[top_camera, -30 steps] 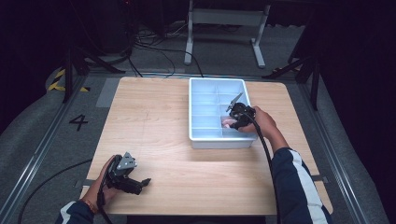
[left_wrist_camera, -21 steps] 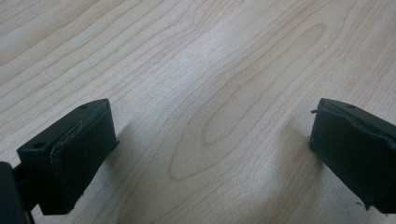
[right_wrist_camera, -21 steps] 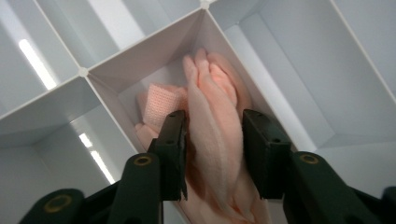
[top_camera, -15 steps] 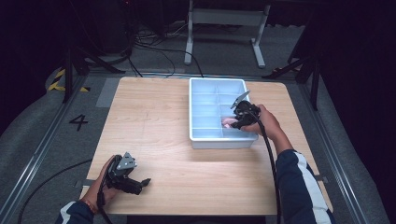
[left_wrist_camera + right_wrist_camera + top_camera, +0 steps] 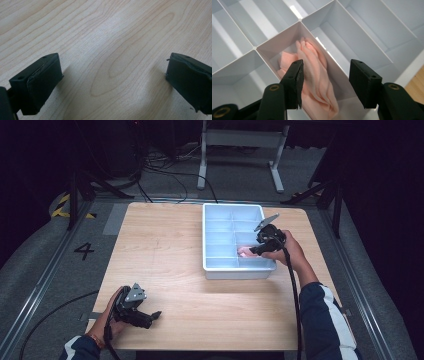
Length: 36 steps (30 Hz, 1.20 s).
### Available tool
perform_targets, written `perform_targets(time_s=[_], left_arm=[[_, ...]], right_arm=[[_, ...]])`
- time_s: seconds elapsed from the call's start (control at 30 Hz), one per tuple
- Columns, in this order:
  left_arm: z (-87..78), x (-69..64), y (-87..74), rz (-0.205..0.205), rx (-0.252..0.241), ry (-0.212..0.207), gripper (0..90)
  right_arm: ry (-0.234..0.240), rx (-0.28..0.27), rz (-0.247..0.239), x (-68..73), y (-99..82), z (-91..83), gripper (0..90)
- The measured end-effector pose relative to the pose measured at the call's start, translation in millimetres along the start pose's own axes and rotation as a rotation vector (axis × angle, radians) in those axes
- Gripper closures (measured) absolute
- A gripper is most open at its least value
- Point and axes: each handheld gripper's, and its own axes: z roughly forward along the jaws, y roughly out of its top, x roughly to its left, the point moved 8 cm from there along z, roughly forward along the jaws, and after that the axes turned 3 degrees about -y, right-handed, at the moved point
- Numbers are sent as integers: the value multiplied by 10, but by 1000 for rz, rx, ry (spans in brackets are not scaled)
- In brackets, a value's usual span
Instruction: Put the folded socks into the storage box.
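A pale blue divided tray point(image 5: 206, 240) sits on the right half of the wooden table. A pink folded cloth point(image 5: 244, 252) lies in one of its near compartments; in the right gripper view the cloth point(image 5: 312, 62) fills that narrow compartment point(image 5: 274, 43). My right gripper point(image 5: 251, 251) hovers just over it. Its jaws have just been opening, and in the right gripper view the right gripper point(image 5: 325, 82) stands apart from the cloth, with no pad pressing on it. My left gripper point(image 5: 155, 315) rests at the table's front left, and the left gripper point(image 5: 112, 82) is open over bare wood.
The tray's other compartments point(image 5: 372, 27) look bare. Wooden table top point(image 5: 165, 250) stretches between the two hands. A metal stand point(image 5: 240, 140) and cables lie on the floor beyond the far edge.
The right hand has lifted slightly above the tray, and the pink cloth stays in its compartment. The left hand has not moved.
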Motion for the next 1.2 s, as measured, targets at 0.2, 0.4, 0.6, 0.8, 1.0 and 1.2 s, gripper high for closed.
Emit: perform_targets(time_s=[0.2, 0.4, 0.6, 0.8, 1.0, 1.2], left_arm=[[0, 0, 0, 0, 0, 0, 7], [0, 0, 0, 0, 0, 0, 7], [0, 1, 0, 0, 1, 0, 7], [0, 1, 0, 0, 1, 0, 7], [0, 0, 0, 0, 1, 0, 6], [0, 0, 0, 0, 0, 0, 7]], right_arm=[[-9, -66, 26, -55, -12, -158, 507], [-1, -134, 31, -37, 8, -374, 522], [-9, -163, 18, 5, -13, -533, 510], [-27, -191, 6, 47, -46, -679, 492], [-33, -210, -17, 119, -72, -836, 468], [-35, -203, -41, 221, -137, -940, 446]])
